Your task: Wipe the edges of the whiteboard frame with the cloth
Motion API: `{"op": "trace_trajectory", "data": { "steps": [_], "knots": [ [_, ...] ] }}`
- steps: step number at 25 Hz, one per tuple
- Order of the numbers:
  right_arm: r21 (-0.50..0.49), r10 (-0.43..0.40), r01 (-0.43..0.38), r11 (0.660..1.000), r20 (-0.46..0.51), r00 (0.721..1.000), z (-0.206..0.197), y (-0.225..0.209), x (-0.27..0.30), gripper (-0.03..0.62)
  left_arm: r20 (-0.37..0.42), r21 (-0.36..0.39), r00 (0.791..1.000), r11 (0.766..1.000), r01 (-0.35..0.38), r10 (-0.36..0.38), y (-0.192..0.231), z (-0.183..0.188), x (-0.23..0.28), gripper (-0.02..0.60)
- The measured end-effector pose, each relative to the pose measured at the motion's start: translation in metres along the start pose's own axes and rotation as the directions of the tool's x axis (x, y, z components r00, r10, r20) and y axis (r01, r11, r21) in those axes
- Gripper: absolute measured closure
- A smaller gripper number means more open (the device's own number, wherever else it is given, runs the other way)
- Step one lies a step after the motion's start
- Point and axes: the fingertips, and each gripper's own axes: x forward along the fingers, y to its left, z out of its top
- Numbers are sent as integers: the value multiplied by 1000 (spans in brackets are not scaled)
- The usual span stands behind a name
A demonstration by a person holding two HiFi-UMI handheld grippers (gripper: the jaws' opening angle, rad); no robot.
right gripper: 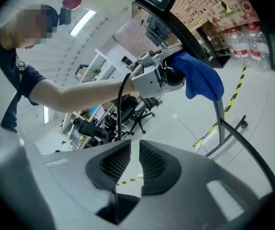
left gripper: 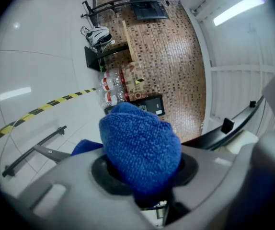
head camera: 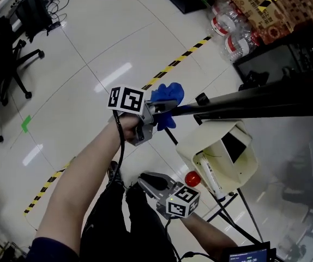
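My left gripper (head camera: 161, 111) is shut on a bunched blue cloth (head camera: 168, 96) and holds it against the end of the whiteboard's black top frame (head camera: 254, 103). In the left gripper view the cloth (left gripper: 140, 147) fills the space between the jaws, with the frame (left gripper: 222, 133) curving off to the right. My right gripper (head camera: 147, 180) hangs lower, near the person's legs, apart from the board. Its pads (right gripper: 152, 163) stand a narrow gap apart with nothing between them. The right gripper view looks up at the left gripper (right gripper: 168, 76), the cloth (right gripper: 200, 78) and the frame (right gripper: 185, 32).
A cream-coloured box (head camera: 222, 152) with a red knob (head camera: 192, 179) hangs under the frame, above the stand's legs (head camera: 238, 222). Water bottles (head camera: 233, 34) and a cardboard box (head camera: 260, 4) sit at the far right. Yellow-black tape (head camera: 173, 64) crosses the floor; an office chair (head camera: 20, 53) stands left.
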Motion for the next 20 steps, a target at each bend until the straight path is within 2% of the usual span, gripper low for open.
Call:
{"op": "trace_trajectory", "data": {
  "steps": [3, 7, 10, 14, 20],
  "knots": [
    [-30, 3, -4, 1000, -29, 1000, -4, 17, -19, 537, 28, 18, 1000, 1000, 4, -4, -24, 2, -6, 443],
    [-24, -37, 36, 999, -47, 998, 0, 26, -41, 537, 6, 38, 1000, 999, 21, -22, -49, 6, -8, 443],
    [-12, -72, 72, 997, -32, 997, 9, 32, -47, 537, 7, -3, 999, 999, 36, -36, -55, 7, -10, 443],
    [-3, -100, 100, 995, 0, 995, 28, 46, -47, 537, 50, -95, 996, 992, 78, -73, -63, 15, -8, 443],
    [-7, -128, 128, 992, 11, 992, 41, 61, -53, 537, 48, -137, 989, 980, 143, -138, -83, 21, -7, 445]
  ]
}}
